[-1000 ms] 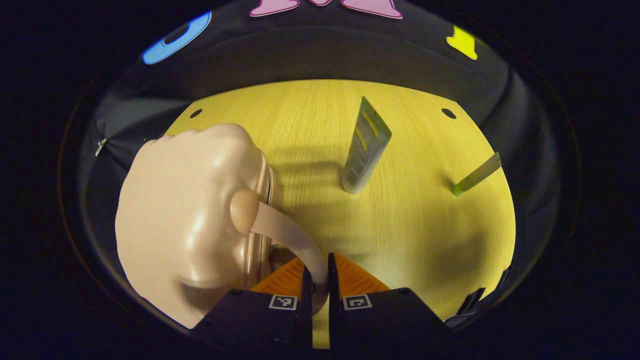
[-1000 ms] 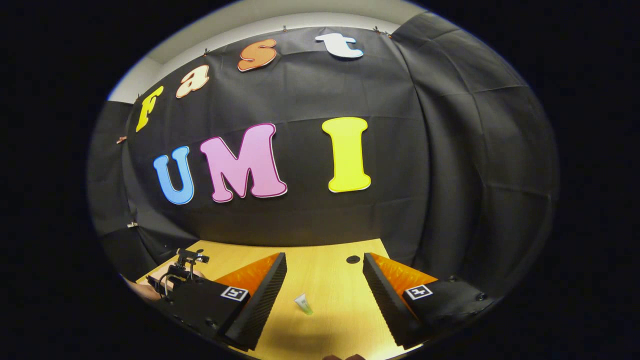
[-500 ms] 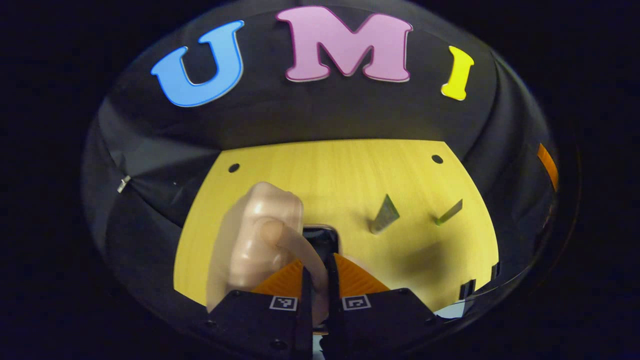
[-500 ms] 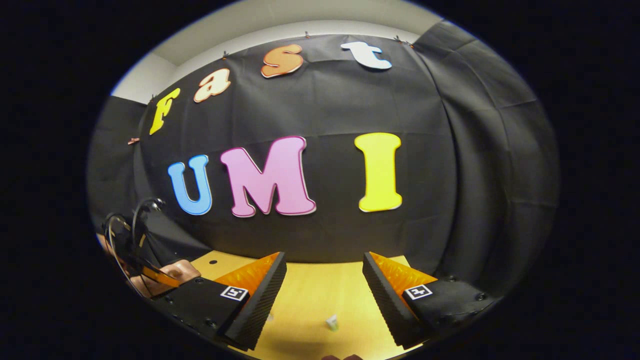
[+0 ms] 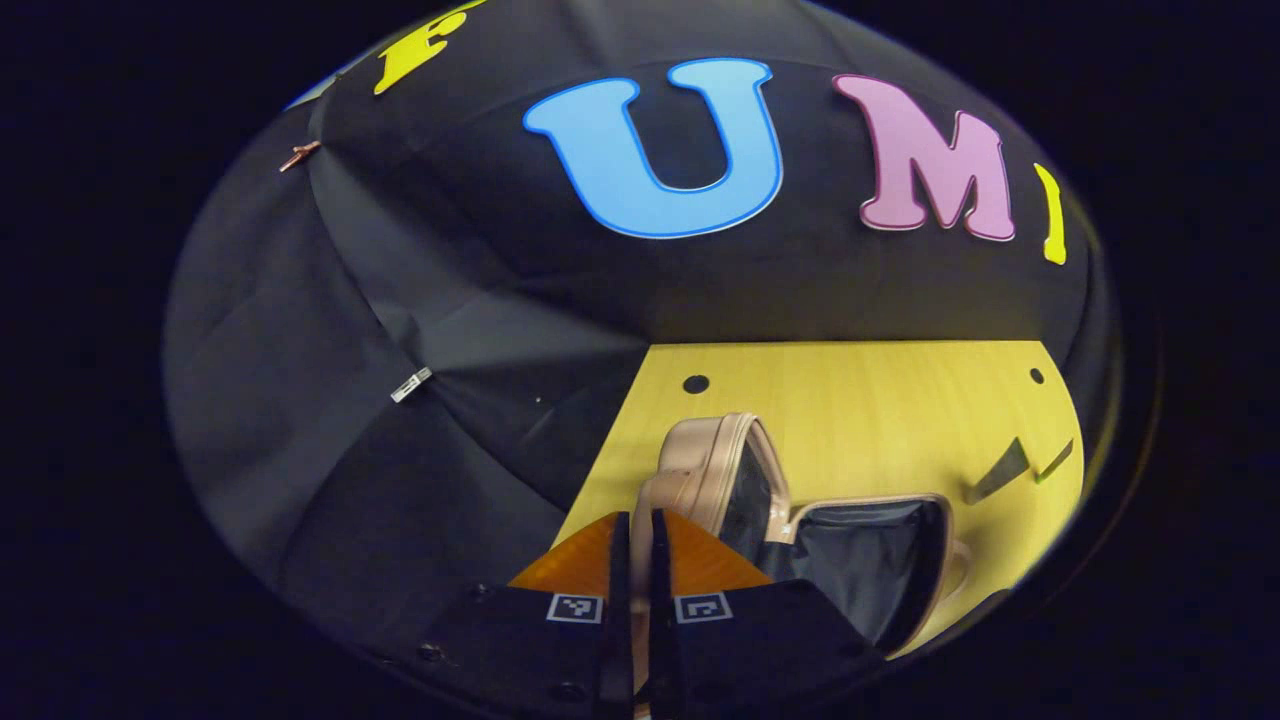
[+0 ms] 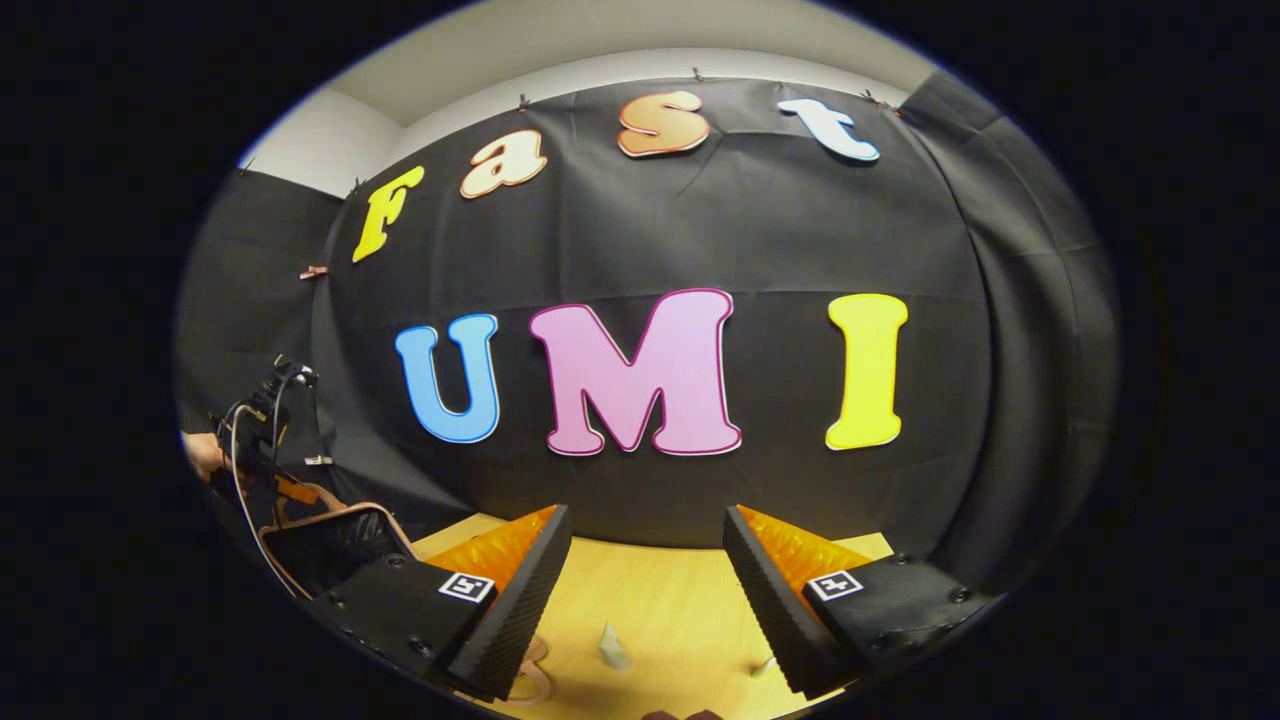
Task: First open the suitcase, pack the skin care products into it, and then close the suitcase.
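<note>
Left gripper view. The left gripper (image 5: 635, 560) sits at bottom centre, its two orange-faced fingers (image 5: 575, 560) drawn nearly together and clamped on the beige strap handle (image 5: 645, 500) of the suitcase (image 5: 800, 520), which passes down betw. them. The suitcase lies just above and to the right of the fingertips, on the yellow wooden table (image 5: 880, 400). It is open: the beige lid (image 5: 715, 465) stands raised at lower centre, directly beyond the gripper, and the other half lies to its right w. dark lining (image 5: 870, 565) exposed. Two skin care items stand at the right edge of the frame, well apart from the gripper: a grey tube (image 5: 998, 472) and, just right of it, a thin green tube (image 5: 1055, 462); both small and dim, detail unclear.

Right gripper view. The right gripper (image 6: 648, 590) sits at bottom centre, fingers (image 6: 515, 600) spread wide apart w. nothing betw. them; it is raised above the table (image 6: 650, 600). A small pale tube (image 6: 612, 648) shows on the table in the gap betw. the fingers, near the bottom edge; a second item (image 6: 762, 664) shows just beside the right-hand finger, too small to identify. At lower left of the frame, the open suitcase (image 6: 330, 545) w. dark interior shows behind the left-hand finger, and above it the other gripper w. cables, held by a hand (image 6: 205, 455) at the left edge.
</note>
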{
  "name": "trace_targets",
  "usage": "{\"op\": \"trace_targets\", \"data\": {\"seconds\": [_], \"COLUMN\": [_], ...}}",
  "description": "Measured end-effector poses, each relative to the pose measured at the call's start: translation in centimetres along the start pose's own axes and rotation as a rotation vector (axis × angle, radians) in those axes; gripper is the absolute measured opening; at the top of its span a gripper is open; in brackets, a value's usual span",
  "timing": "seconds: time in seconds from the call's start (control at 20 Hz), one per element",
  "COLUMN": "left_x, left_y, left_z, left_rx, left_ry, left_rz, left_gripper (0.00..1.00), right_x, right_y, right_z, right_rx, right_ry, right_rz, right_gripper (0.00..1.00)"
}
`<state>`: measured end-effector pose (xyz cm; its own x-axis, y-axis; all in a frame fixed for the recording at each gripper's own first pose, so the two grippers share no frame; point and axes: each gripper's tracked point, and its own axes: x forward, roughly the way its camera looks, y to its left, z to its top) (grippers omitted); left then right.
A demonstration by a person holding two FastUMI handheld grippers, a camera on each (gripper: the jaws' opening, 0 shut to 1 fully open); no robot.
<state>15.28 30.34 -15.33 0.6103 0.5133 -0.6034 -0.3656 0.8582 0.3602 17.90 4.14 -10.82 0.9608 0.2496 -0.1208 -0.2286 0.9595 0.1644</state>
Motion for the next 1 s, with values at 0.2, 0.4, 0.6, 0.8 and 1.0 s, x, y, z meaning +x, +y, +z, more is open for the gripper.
{"op": "trace_targets", "data": {"seconds": [0.2,0.4,0.6,0.8,1.0], "left_x": [7.7,15.9,19.5,20.1,20.1], "left_y": [4.9,5.5,5.0,5.5,4.4], "left_z": [-3.4,-9.0,-13.1,-14.6,-12.4], "left_rx": [0.009,0.049,-0.019,-0.02,-0.022], "left_ry": [0.068,0.157,0.257,0.302,0.178], "left_rz": [0.066,0.023,-0.03,-0.024,-0.11], "left_gripper": [0.12,0.12,0.14,0.3,0.73], "right_x": [0.1,-0.3,-0.5,0.5,1.1], "right_y": [1.5,2.4,2.9,4.5,5.0], "right_z": [-0.5,-1.3,-2.4,-2.7,-2.6], "right_rx": [0.024,0.011,-0.04,-0.04,-0.04], "right_ry": [0.04,0.085,0.126,0.132,0.121], "right_rz": [-0.043,-0.104,-0.153,-0.149,-0.143], "right_gripper": [0.97,0.97,0.97,0.97,0.97]}}
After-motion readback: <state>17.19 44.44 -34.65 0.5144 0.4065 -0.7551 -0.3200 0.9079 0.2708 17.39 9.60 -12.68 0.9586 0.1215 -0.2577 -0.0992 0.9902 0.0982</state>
